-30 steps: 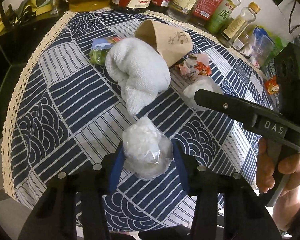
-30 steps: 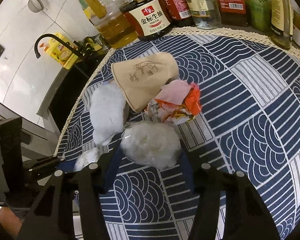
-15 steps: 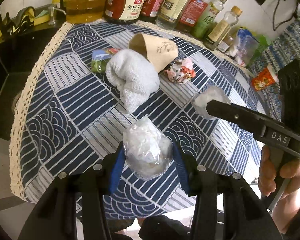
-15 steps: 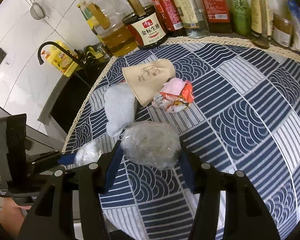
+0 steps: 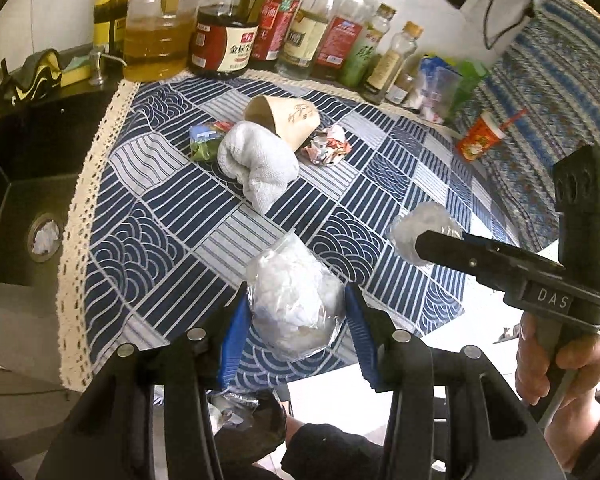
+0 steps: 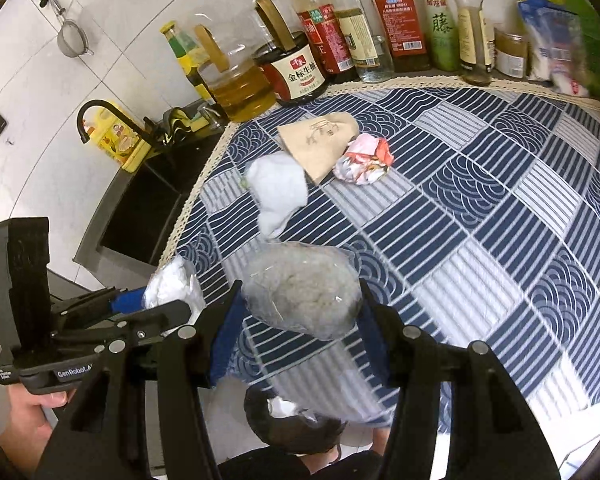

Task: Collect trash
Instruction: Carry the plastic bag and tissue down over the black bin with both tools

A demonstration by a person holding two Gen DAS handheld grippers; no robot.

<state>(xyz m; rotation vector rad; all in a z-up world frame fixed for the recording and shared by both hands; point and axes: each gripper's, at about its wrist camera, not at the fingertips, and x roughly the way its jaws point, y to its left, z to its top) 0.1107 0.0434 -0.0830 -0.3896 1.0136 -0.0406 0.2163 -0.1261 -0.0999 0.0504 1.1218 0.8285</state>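
My left gripper [image 5: 296, 312] is shut on a clear plastic bag of white tissue [image 5: 294, 304], held over the table's near edge. My right gripper [image 6: 300, 300] is shut on a second clear wad of plastic [image 6: 302, 288]; that wad also shows in the left wrist view [image 5: 418, 230]. On the blue patterned tablecloth [image 5: 160, 216] lie a brown paper cup on its side [image 5: 284, 118], a white cloth [image 5: 260, 162], a crumpled red-white wrapper [image 5: 327, 146] and a green-blue wrapper [image 5: 204, 142]. Below both grippers is a dark bin with trash inside [image 6: 296, 420].
Several oil and sauce bottles [image 5: 224, 32] line the table's back edge. A red paper cup [image 5: 480, 138] and bags stand at the right. A black sink [image 6: 148, 204] with a tap lies left of the table.
Both grippers have pulled back and up from the table middle toward its near edge, each still holding its wad. The dark bin below has come into view.
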